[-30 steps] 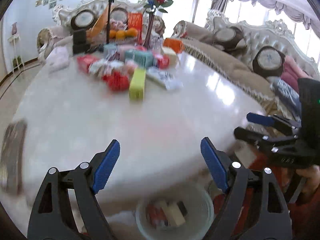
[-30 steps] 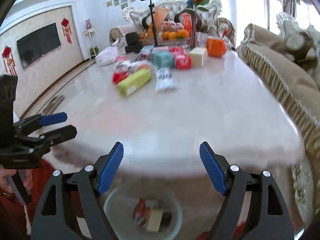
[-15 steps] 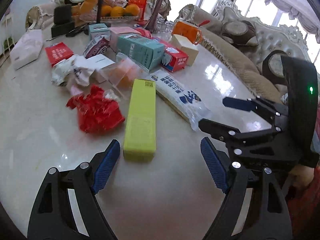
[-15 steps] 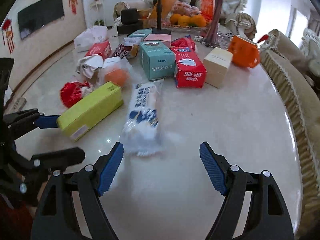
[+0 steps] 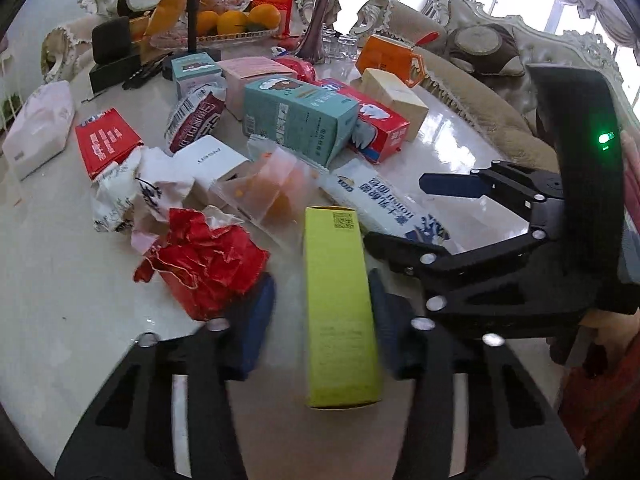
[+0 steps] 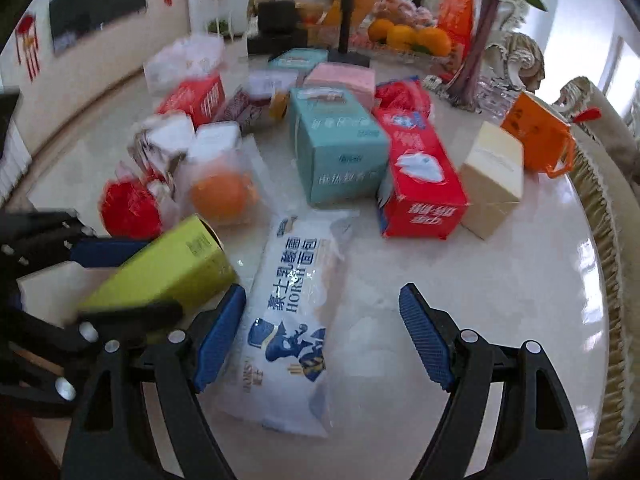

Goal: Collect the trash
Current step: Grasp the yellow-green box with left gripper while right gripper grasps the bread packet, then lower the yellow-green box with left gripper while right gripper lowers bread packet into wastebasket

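Left gripper (image 5: 320, 320) clamps yellow-green box (image 5: 340, 312) (table clutter behind).

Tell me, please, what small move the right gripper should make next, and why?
Probably closing: the right gripper stands open around the white plastic bread bag, while the left gripper is shut on the yellow-green cardboard box.

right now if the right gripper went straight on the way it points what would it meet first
Most likely the white bread bag, which lies on the table between the open jaws of the right gripper. Depth is unclear, but nothing else sits nearer in that line.
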